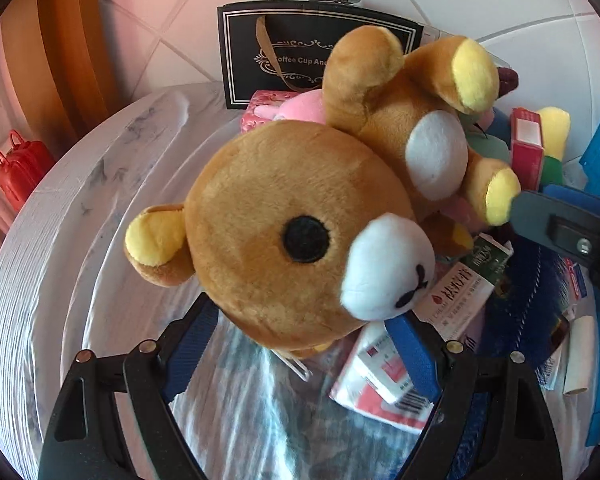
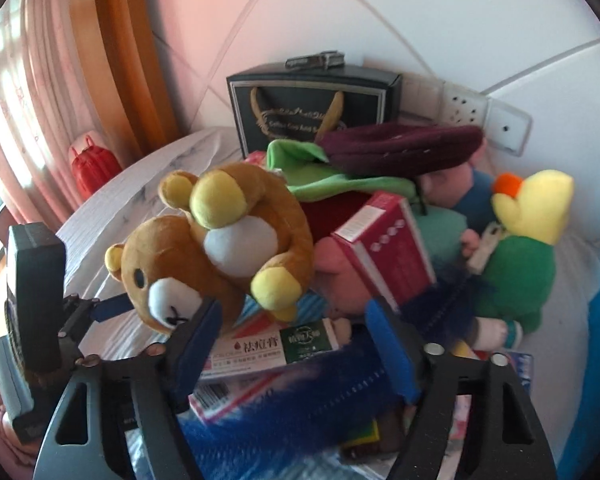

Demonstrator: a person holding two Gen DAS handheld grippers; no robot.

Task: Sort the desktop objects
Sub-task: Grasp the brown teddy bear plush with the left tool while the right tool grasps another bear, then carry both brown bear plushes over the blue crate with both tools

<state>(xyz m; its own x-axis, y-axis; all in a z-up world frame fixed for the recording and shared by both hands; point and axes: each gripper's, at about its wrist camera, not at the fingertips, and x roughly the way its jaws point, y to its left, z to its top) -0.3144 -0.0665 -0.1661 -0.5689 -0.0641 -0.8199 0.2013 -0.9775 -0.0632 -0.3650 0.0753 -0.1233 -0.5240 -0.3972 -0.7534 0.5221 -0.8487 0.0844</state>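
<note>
Teddy bear (image 1: 292, 216) sits head-first between the blue pads of the left gripper (image 1: 300, 344), clamped at the head, raised over the white table (image 1: 60, 240) beside the toy pile. Picking step; next, carry it clear. Right gripper (image 2: 292, 344) gapes apart, holding nothing, above a red-and-green carton (image 2: 268, 350)

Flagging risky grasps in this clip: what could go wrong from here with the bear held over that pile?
1. The left claw grips only the lower edge of the bear's head, so the plush may slip out.
2. The bear's body hangs over the red box, which leans in the pile; a swing might topple it.
3. The open right claw sits close by and could bump the bear.
</note>
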